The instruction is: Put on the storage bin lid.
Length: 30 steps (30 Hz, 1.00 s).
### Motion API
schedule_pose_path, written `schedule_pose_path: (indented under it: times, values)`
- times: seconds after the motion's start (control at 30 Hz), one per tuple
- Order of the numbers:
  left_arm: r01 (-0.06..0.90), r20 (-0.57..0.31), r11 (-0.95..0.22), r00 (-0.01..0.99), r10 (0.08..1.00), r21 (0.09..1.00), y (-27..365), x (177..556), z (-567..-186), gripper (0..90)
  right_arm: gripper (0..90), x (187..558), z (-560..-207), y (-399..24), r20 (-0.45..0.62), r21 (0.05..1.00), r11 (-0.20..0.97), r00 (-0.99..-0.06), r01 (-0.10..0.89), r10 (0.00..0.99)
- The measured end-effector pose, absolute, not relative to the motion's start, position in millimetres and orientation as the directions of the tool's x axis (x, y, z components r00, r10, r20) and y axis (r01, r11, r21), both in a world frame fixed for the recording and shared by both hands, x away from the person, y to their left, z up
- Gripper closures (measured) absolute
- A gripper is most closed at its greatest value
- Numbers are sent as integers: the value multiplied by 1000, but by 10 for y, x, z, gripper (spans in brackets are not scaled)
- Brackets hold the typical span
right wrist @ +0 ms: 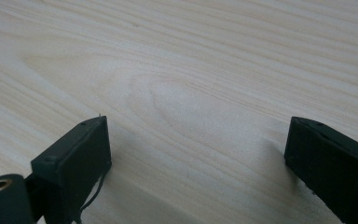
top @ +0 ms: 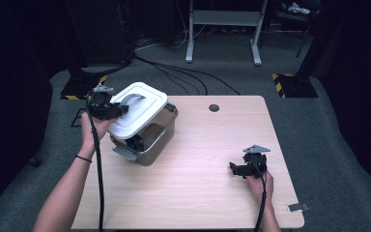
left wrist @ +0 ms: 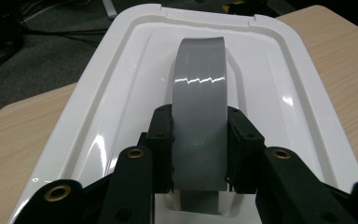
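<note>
Desk [top: 198, 193]: pale wood-grain top with rounded corners; a small dark round hole [top: 214, 108] near its far edge, toward 12 o'clock; a small grey clip-like piece [top: 298, 207] at the near right corner, about 5 o'clock.

Container [top: 155, 137]: a clear, grey-tinted plastic box at the desk's left side, about 10 o'clock from the desk's middle; a grey latch [top: 124, 153] hangs open on its near end; what lies inside I cannot tell.

Lid [top: 137, 110]: white, rounded rectangle with a raised rim; it sits tilted over the container, its left side higher than its right, not lying flat on the rim; in the left gripper view its glossy recessed top [left wrist: 121, 116] runs away toward 12 o'clock.

Handle [left wrist: 199, 107]: a glossy grey arched strap along the lid's middle; seen in the high view as a grey band [top: 131, 100] on the lid top.

Left tongs [top: 107, 110]: at the lid's left end, about 9 o'clock of the container, held in the person's left hand [top: 92, 128]; closed on the grey handle, one black pad [left wrist: 162, 149] pressed to each side of the strap near its close end.

Right tongs [top: 239, 169]: low over bare desk at about 4 o'clock, well apart from the container, held in the right hand [top: 258, 181]; spread wide, gripping nothing; in the right gripper view the two pads [right wrist: 79, 154] stand far apart with bare wood between them.
</note>
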State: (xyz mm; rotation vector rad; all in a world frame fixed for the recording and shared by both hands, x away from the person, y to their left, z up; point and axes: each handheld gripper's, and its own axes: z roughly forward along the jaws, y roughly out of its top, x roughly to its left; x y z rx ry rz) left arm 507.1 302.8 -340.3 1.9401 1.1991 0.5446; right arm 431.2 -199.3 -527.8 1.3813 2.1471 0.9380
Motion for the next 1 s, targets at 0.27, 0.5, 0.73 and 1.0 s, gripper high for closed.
schedule_pose_path:
  times: [0.27, 0.5, 0.73, 1.0]
  values:
    - [572, -33, -295, 493, 869, 765, 2891, 5095, -3445, 672, 63, 4311, -5278, -1993, 11, 728, 280, -419, 626, 908]
    - [593, -38, -308, 498, 866, 744, 2770, 5119, -3491, 671, 63, 4311, -5278, -1992, 11, 728, 279, -418, 626, 908]
    - [610, -36, -330, 509, 860, 720, 2722, 5127, -3515, 671, 63, 4311, -5278, -1993, 11, 728, 280, -419, 626, 908]
    - [619, -28, -355, 521, 853, 701, 2693, 5126, -3563, 669, 63, 4311, -5278, -1992, 11, 728, 280, -419, 626, 908]
